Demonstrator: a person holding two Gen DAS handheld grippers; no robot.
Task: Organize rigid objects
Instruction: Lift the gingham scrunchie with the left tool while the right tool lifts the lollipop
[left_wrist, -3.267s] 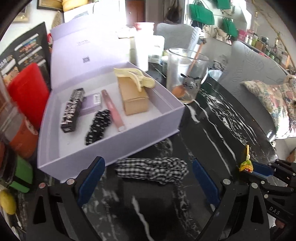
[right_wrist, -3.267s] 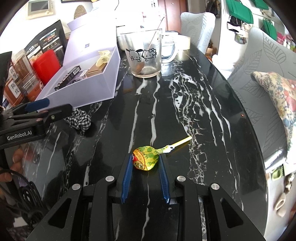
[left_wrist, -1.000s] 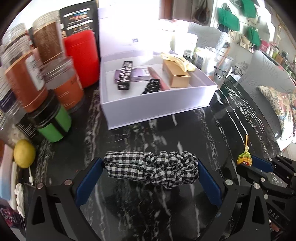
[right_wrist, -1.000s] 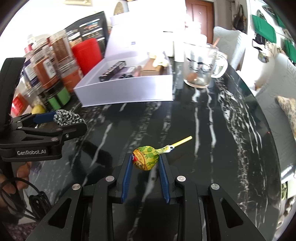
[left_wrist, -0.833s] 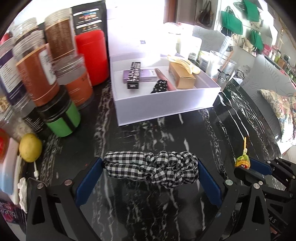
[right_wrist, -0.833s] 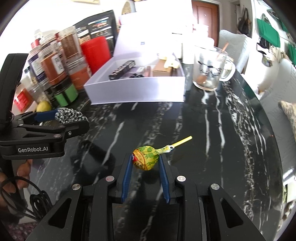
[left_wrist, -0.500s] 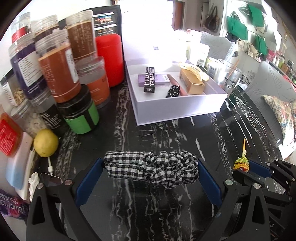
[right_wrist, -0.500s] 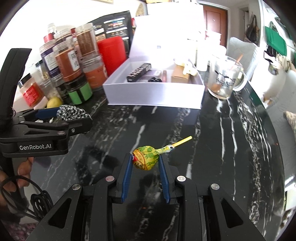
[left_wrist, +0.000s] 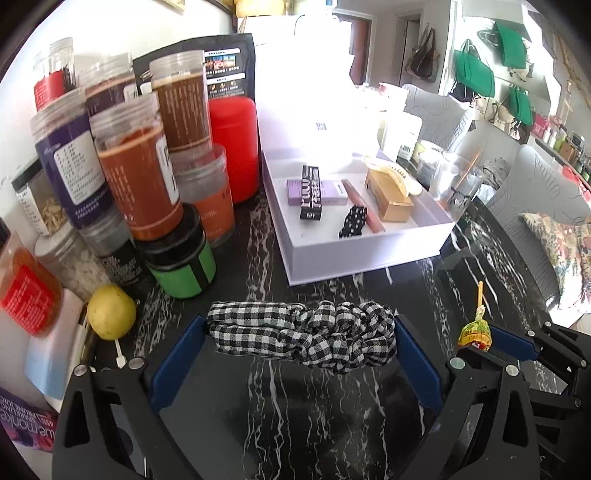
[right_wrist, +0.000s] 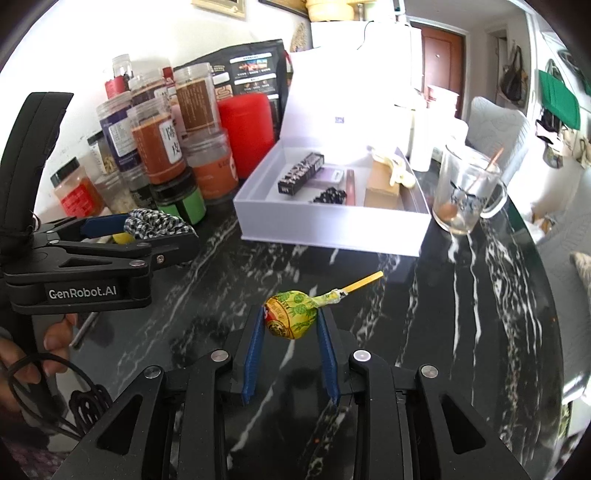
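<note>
**Two items held clear of the table, awaiting placement**

Item 1: checked scrunchie (left_wrist: 301, 338). Held stretched between the blue pads of the left gripper (left_wrist: 295, 352), whose jaws stand wide and are closed on its two ends. It is carried above the black marble table (left_wrist: 369, 413), short of the lavender box (left_wrist: 369, 254).

Item 2: wrapped lollipop (right_wrist: 291, 319). Its head is clamped between the narrow-set jaws of the right gripper (right_wrist: 291, 332); its stick points forward and up toward the box. It is likewise held off the table surface.

Destination: the open lavender box, already stocked with a black carton (left_wrist: 311, 192), a purple packet (left_wrist: 332, 192), a pink tube (left_wrist: 364, 210), a spotted scrunchie (left_wrist: 353, 221) and a tan carton (left_wrist: 389, 201) with a cream hair claw on it. Free floor is seen along its near wall.

Step judged in hand: carriage of both items toward the box. The next move is judged to call for each load being brought over the near wall, lowered onto free floor, and let go there. The jars (left_wrist: 140, 173) at the left are to be kept clear of.
</note>
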